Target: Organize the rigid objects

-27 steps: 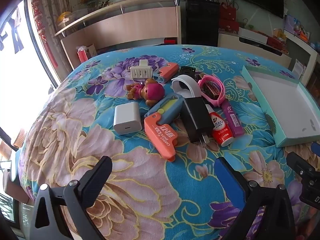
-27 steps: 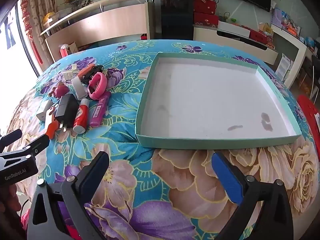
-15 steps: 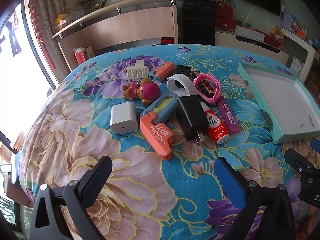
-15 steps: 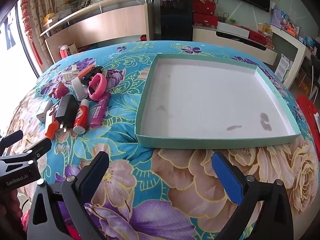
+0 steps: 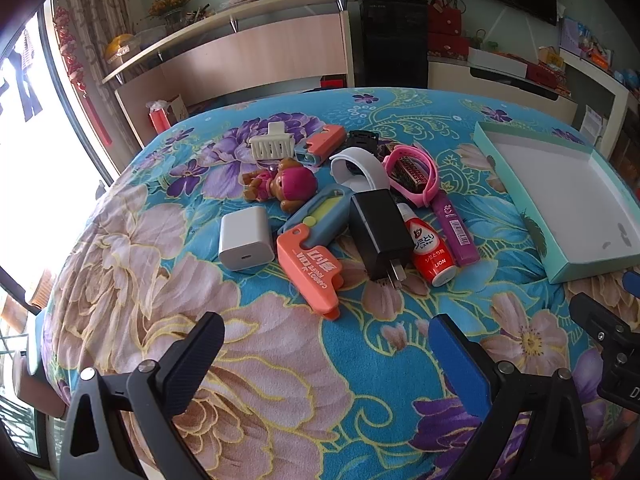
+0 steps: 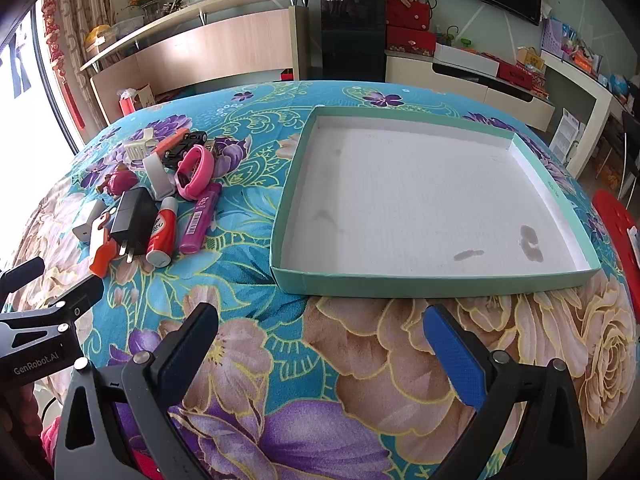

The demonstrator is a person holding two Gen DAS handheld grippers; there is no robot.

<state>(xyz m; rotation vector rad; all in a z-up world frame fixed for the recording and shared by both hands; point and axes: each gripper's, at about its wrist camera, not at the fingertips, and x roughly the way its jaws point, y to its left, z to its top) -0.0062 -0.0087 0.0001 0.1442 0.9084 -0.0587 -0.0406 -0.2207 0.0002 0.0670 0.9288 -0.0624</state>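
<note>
Above the floral tablecloth, the left gripper is being held low with its jaws spread wide and nothing between them, while the right gripper is being held the same way, released and empty. Ahead of the left gripper a pile of small objects is being shown close up: an orange cutter, a white charger, a black plug adapter and a red bottle. Straight ahead of the right gripper the whole teal tray is being shown, with the pile off to its left.
</note>
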